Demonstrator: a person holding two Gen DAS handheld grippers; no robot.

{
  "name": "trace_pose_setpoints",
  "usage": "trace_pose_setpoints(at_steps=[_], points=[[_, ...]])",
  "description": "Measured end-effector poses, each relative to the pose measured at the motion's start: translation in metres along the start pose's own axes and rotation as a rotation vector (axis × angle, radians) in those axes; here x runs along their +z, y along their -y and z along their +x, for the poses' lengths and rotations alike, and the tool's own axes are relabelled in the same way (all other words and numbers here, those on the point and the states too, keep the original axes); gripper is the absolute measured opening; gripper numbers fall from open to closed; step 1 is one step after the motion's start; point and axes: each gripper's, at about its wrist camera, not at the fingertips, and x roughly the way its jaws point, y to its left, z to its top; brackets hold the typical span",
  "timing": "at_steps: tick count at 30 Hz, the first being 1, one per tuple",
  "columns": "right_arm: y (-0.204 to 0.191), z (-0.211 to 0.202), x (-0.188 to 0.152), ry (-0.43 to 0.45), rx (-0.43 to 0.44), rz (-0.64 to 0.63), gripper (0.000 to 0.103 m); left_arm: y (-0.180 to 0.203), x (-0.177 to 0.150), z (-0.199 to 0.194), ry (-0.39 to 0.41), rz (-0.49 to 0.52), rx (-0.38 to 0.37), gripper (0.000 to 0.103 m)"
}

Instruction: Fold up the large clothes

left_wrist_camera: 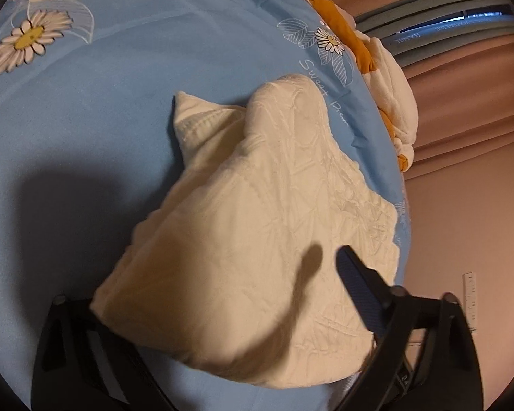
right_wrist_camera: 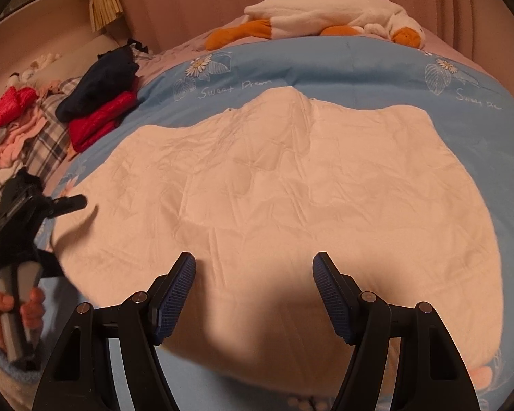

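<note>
A large white quilted garment (right_wrist_camera: 291, 185) lies spread on the blue flowered bedcover (right_wrist_camera: 325, 61). In the left wrist view the garment (left_wrist_camera: 257, 212) is bunched, with one corner raised at the far side. My left gripper (left_wrist_camera: 233, 284) straddles its near end: the right finger (left_wrist_camera: 356, 284) stands clear above the cloth, and the left finger is hidden under the cloth's edge. Its jaws are wide apart. From the right wrist view, the left gripper (right_wrist_camera: 68, 203) sits at the garment's left edge, held by a hand (right_wrist_camera: 31, 308). My right gripper (right_wrist_camera: 253, 274) hovers open over the garment's near edge.
A white and orange plush duck (right_wrist_camera: 325, 20) lies along the bed's far side. Folded navy and red clothes (right_wrist_camera: 99, 102) are stacked at the left, beside a loose pile of red and pink clothes (right_wrist_camera: 10, 120). Pink curtains (left_wrist_camera: 462, 120) hang past the bed's edge.
</note>
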Motion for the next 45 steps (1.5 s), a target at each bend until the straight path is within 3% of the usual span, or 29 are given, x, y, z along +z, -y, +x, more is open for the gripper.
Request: trace_pose_setpoints(at_steps=[1,2,5,11,16,21,26,32,45], points=[[-0.003,0.003,0.001,0.008,-0.016,-0.012,0.070,0.001,0.000,-0.001,0.005,0.013,0.026,0.068],[-0.006,0.005,0.001,0.017,-0.032,-0.031,0.070,0.000,0.000,-0.002,0.004,0.025,0.041,0.062],[-0.012,0.010,0.002,0.020,-0.059,-0.076,0.070,0.000,-0.001,-0.011,0.023,0.053,0.035,0.048],[-0.013,0.018,0.004,-0.008,-0.088,-0.108,0.066,0.040,-0.013,-0.036,0.107,0.242,0.077,0.029],[-0.010,0.001,0.006,-0.001,-0.040,-0.057,0.060,0.064,-0.024,-0.057,0.150,0.354,0.065,0.028],[-0.016,-0.015,-0.003,0.028,0.011,-0.062,0.060,0.075,-0.032,-0.060,0.162,0.400,0.088,0.028],[-0.011,0.016,-0.019,-0.059,0.015,-0.056,0.058,0.090,-0.036,-0.053,0.164,0.448,0.109,0.028],[-0.012,0.017,-0.019,-0.038,0.009,-0.070,0.058,0.117,-0.040,-0.053,0.178,0.535,0.113,0.028],[0.039,-0.033,-0.019,0.059,0.098,0.125,0.058,0.182,-0.072,-0.042,0.204,0.756,0.197,0.028]])
